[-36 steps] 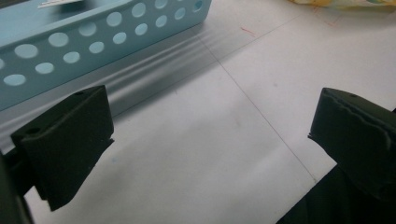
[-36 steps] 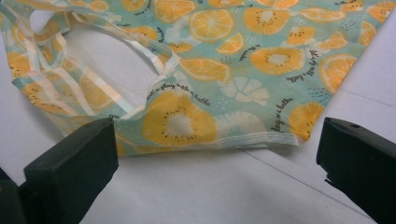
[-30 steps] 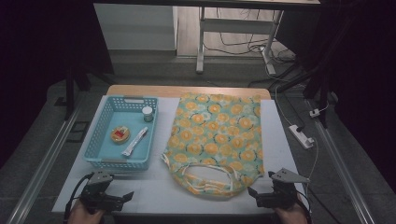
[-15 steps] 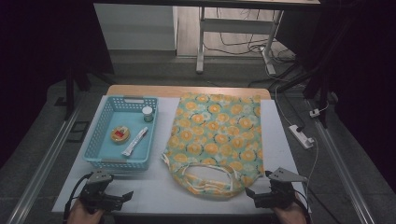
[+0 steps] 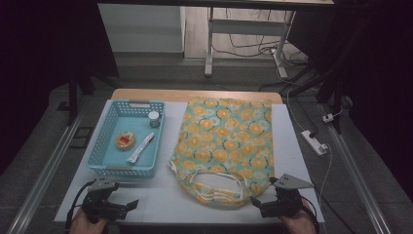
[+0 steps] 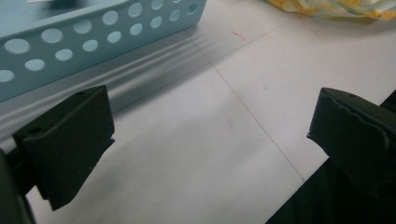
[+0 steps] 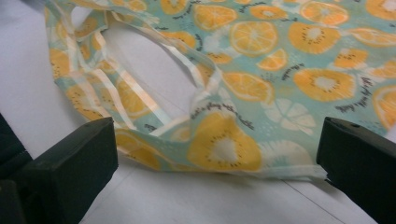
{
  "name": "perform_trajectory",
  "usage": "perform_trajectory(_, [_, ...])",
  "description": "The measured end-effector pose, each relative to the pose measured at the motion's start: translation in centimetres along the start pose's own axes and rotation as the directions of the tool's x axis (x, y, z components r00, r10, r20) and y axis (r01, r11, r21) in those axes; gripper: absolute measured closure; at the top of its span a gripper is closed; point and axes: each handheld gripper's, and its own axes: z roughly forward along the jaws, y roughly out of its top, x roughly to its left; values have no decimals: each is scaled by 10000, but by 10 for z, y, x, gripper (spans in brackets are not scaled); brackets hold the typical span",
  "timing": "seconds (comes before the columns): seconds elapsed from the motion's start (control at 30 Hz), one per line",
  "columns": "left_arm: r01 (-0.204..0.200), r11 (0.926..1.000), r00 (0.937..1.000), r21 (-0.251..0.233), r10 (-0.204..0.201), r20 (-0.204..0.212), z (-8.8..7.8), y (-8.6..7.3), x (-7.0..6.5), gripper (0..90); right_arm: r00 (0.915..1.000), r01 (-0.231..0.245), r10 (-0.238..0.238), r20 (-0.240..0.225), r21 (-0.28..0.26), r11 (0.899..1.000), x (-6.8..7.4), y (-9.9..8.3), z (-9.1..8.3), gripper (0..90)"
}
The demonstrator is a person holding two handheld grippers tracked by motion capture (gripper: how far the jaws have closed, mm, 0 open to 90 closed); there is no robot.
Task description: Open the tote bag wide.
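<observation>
A tote bag (image 5: 224,146) printed with orange slices lies flat mid-table, its handles and mouth toward the near edge. My right gripper (image 5: 254,204) is open at the bag's near right corner, and in the right gripper view (image 7: 217,149) the bag's hem (image 7: 224,149) lies between its jaws. My left gripper (image 5: 132,204) is open and holds nothing. It sits near the front edge, just in front of a light blue basket (image 5: 104,146). The left gripper view (image 6: 210,121) has bare white table between the jaws and the basket's wall (image 6: 93,32) beyond.
The basket holds a small jar (image 5: 154,118), a round red-and-yellow item (image 5: 125,140) and a white tube (image 5: 140,147). A power strip (image 5: 314,142) lies on the floor to the right. Metal rails run along both sides of the table.
My right gripper has edged slightly left toward the bag's near corner. The left gripper, the bag and the basket have stayed where they were.
</observation>
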Motion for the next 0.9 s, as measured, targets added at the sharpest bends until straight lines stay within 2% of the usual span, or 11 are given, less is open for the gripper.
perform_trajectory(0.27, [-18,10000,10000,-12,18,90,0,0,0,3,9995,234,-233,-233,29,9997,8,6,9,0])
perform_trajectory(0.63, [-88,10000,9999,30,87,132,0,0,0,2,9958,408,-399,-825,93,9991,19,16,23,0])
perform_trajectory(0.83, [-23,10000,9999,5,23,164,0,0,1,2,9927,775,-737,-955,358,9964,28,20,31,0])
perform_trajectory(0.9, [-33,10000,9999,-6,33,151,0,0,0,2,9908,1012,-956,-960,557,9933,35,23,37,0])
